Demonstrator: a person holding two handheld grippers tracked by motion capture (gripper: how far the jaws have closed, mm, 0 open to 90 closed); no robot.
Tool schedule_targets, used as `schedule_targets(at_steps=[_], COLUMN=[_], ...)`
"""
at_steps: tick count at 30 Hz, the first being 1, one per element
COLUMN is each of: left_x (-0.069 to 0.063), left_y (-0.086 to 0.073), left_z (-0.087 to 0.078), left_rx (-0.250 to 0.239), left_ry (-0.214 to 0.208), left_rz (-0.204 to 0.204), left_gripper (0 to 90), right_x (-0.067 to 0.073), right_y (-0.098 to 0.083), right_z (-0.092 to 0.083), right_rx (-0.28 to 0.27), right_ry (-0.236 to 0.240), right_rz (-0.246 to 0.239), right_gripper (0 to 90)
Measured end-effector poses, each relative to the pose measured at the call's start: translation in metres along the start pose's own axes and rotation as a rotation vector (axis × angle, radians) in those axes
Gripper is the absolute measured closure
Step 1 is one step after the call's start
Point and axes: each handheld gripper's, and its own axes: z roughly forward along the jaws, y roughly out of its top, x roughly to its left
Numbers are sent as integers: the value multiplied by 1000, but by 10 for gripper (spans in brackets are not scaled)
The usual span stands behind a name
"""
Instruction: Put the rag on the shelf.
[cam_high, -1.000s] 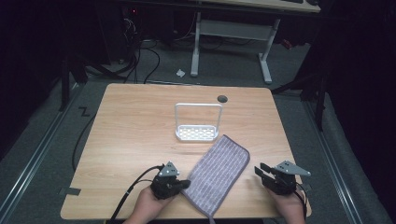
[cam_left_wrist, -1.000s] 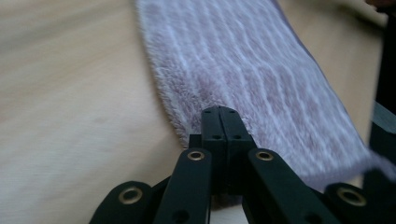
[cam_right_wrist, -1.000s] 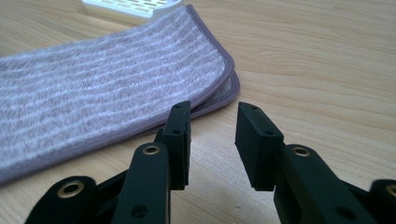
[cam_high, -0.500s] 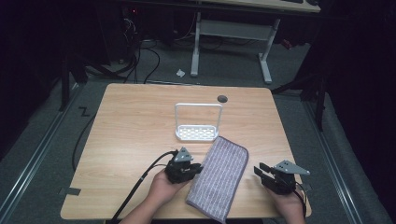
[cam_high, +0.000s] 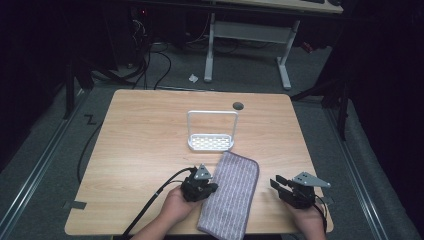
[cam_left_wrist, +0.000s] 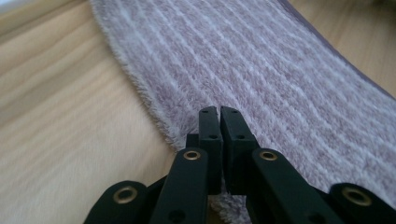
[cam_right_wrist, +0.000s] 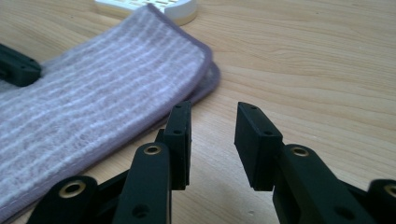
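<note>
A purple striped towel (cam_high: 231, 195) lies folded on the wooden table (cam_high: 145, 140) near its front edge. My left gripper (cam_high: 209, 188) sits at the towel's left edge. In the left gripper view its jaws have just been closing and stand shut (cam_left_wrist: 219, 112) low over the towel (cam_left_wrist: 261, 70), with no cloth seen between the pads. My right gripper (cam_high: 278, 184) rests to the right of the towel, apart from it. Its jaws are open (cam_right_wrist: 212, 140) over bare wood, with the towel's folded corner (cam_right_wrist: 93, 93) just to their left.
A white wire stand with a perforated base (cam_high: 211, 142) stands just behind the towel, and its base (cam_right_wrist: 154, 7) appears at the top of the right gripper view. A round cable hole (cam_high: 238, 105) sits near the far edge. Desk legs and cables stand on the floor beyond.
The left hand slid right along the table to the towel's left edge. The towel swung from a slant to nearly straight, its far end coming left. The right gripper stayed put.
</note>
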Motion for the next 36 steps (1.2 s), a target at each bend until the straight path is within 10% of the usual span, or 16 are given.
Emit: schedule_targets(at_steps=[12,16,22,28,36], left_x=[5,19,30,22,32], left_y=[-32,-11,-2,-17,-30], left_z=[-45,-31,-8,-18,-40], left_rx=[-52,-109,-60,-55,-112], left_ry=[8,69,107,99,128], left_rz=[-94,-70,-73,-65,-150], left_gripper=[795,732,801,805,737], right_x=[37,52,68,80,100], right_y=[11,22,37,33,31], right_z=[19,36,68,84,82], right_rx=[36,46,89,150,150], right_ry=[62,97,100,136,175], right_rz=[-98,-131,-172,-209,-256], right_gripper=[674,725,827,834,814])
